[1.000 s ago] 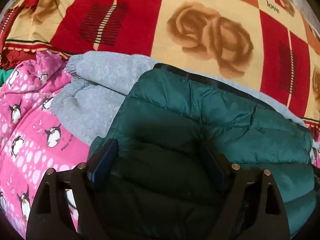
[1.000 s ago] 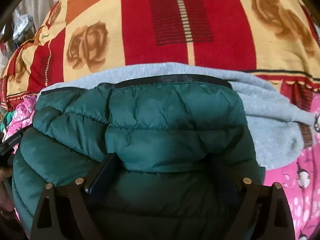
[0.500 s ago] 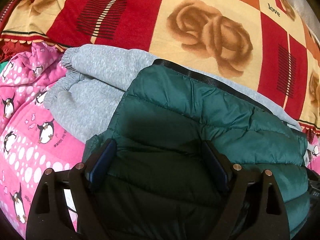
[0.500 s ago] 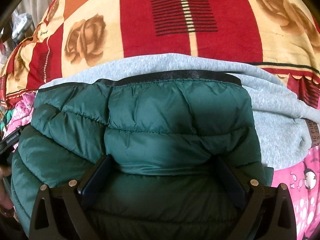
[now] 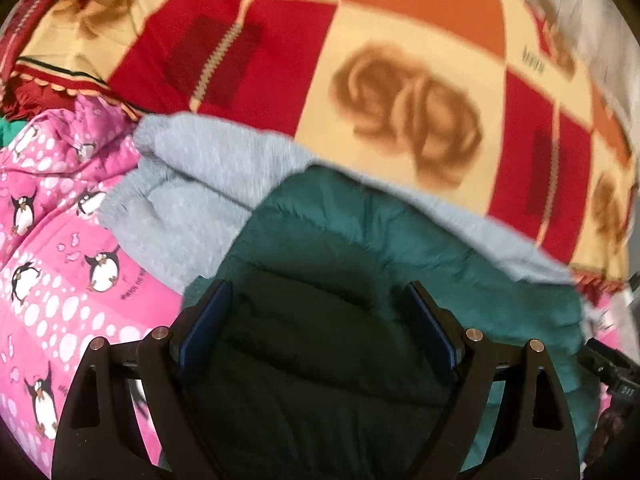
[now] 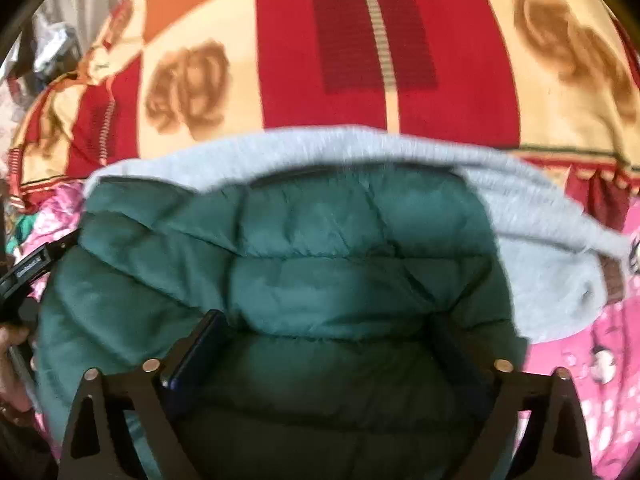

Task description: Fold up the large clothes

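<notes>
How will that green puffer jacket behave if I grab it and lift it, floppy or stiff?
The green puffer jacket will probably flop and sag, since its quilted panels already bend in soft rolls. It likely feels light for its bulk, being puffy. Its sheen suggests that it may slide off the grey sweatshirt beneath.

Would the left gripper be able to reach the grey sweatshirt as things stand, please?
Probably yes: the left gripper stands wide over the green puffer jacket, and the grey sweatshirt lies uncovered just beyond its left finger, nothing between.

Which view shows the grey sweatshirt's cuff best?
Left wrist: the cuff sits unobstructed beside the green jacket. Right wrist shows mostly a grey band behind the jacket, with a blurred end at right.
</notes>
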Available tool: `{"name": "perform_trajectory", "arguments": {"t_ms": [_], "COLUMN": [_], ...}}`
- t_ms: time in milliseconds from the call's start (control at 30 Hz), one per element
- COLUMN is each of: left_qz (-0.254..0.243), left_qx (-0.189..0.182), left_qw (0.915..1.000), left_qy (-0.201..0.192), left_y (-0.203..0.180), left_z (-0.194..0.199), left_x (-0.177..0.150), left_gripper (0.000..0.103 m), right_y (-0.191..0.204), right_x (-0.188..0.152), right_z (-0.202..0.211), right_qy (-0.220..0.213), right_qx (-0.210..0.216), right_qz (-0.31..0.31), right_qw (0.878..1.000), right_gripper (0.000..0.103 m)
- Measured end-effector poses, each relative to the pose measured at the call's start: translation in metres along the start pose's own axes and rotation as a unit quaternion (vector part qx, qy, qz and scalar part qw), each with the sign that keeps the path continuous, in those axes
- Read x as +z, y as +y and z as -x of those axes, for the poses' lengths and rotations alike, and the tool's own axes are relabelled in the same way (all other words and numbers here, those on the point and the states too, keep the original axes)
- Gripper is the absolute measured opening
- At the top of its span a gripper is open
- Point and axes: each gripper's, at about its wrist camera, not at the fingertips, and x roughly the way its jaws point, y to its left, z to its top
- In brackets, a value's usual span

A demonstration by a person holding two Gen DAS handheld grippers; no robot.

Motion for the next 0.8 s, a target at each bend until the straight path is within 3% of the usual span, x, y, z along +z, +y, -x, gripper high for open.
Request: {"name": "perform_trajectory", "arguments": {"t_ms": [100, 267, 400, 533, 700, 800], "left_qz": [-0.005, -0.03, -0.021, 0.004, -0.031, -0.042], "left_qx": [-0.005, 0.014, 0.009, -0.009, -0.049, -0.076], "left_qw": [0.9997, 0.9992, 0.9997, 0.9997, 0.9978, 0.995], "left_qy": [-0.025, -0.022, 0.004, 0.023, 0.032, 0.049], "left_y": [0.007, 0.03, 0.063, 0.09, 0.089, 0.085], "left_z": [0.032, 0.067, 0.087, 0.101, 0.101, 0.094], "left_x": [0.0, -0.018, -0.045, -0.075, -0.093, -0.098], "left_gripper": [0.088, 0.088, 0.088, 0.088, 0.088, 0.088], "right_y": [-0.011, -0.045, -0.068, -0.081, -0.086, -0.08], "right_x": [-0.004, -0.037, -0.074, -0.11, -0.139, -0.151], "right_z": [0.051, 0.104, 0.122, 0.114, 0.105, 0.091], "right_qy": [-0.067, -0.1, -0.091, -0.05, -0.04, -0.013], "right_qx": [0.016, 0.046, 0.087, 0.131, 0.166, 0.193], "right_qz": [-0.028, -0.085, -0.15, -0.215, -0.268, -0.281], "right_qw": [0.997, 0.99, 0.981, 0.967, 0.948, 0.94], "right_gripper": [0.096, 0.096, 0.096, 0.096, 0.096, 0.096]}}
